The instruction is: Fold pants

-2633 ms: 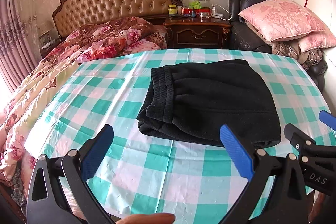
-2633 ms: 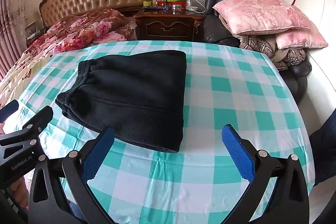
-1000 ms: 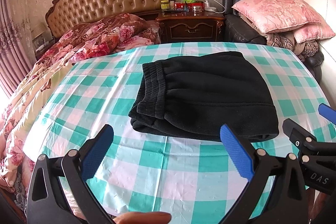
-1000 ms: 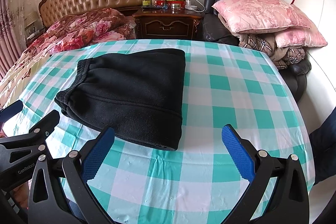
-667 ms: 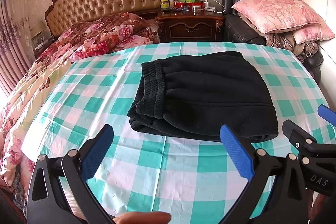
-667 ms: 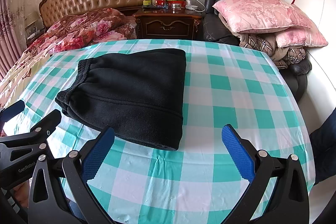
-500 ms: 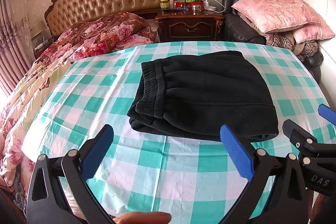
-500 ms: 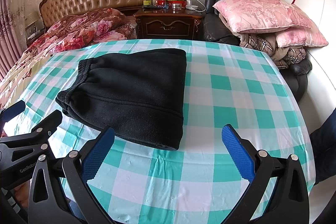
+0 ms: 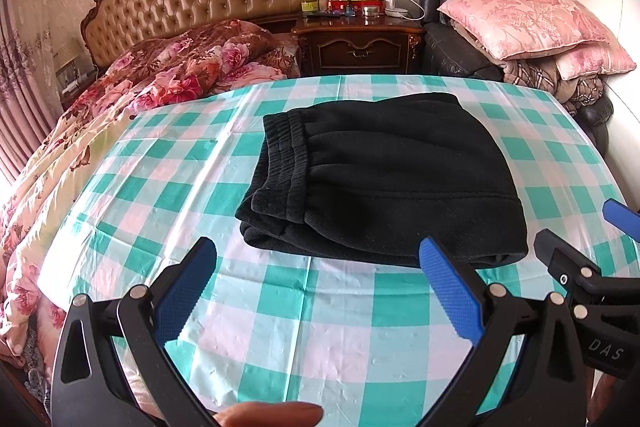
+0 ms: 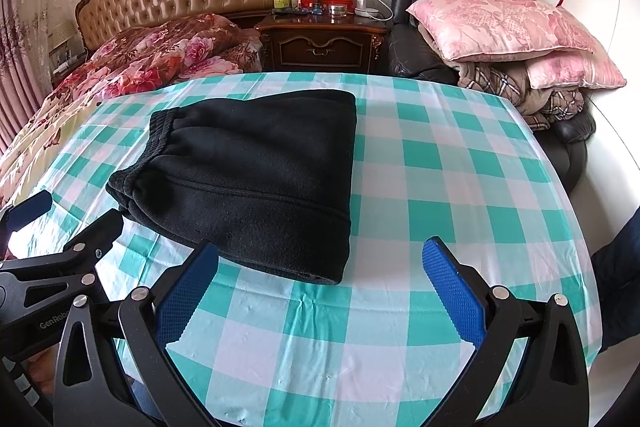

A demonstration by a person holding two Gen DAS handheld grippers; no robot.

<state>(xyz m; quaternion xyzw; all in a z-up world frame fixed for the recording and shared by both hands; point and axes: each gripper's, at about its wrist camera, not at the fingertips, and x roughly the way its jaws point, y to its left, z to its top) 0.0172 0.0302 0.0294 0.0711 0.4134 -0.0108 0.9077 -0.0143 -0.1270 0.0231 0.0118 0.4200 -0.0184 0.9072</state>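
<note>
The folded pants (image 9: pixel 380 183) lie mid-frame on the checked tablecloth (image 9: pixel 168 187), unmoved since before. Both the left gripper (image 9: pixel 318 291) and right gripper (image 10: pixel 320 291) stay spread wide, holding nothing.

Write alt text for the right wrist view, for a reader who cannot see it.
Black pants lie folded into a compact stack on a green-and-white checked tablecloth. The right tongs are open and empty in front of it, with the left tongs at the left edge; a bed and nightstand stand behind.

free: checked tablecloth (image 10: pixel 460 155) right of pants (image 10: pixel 256 183) | obstacle: folded pants mid-table
</note>
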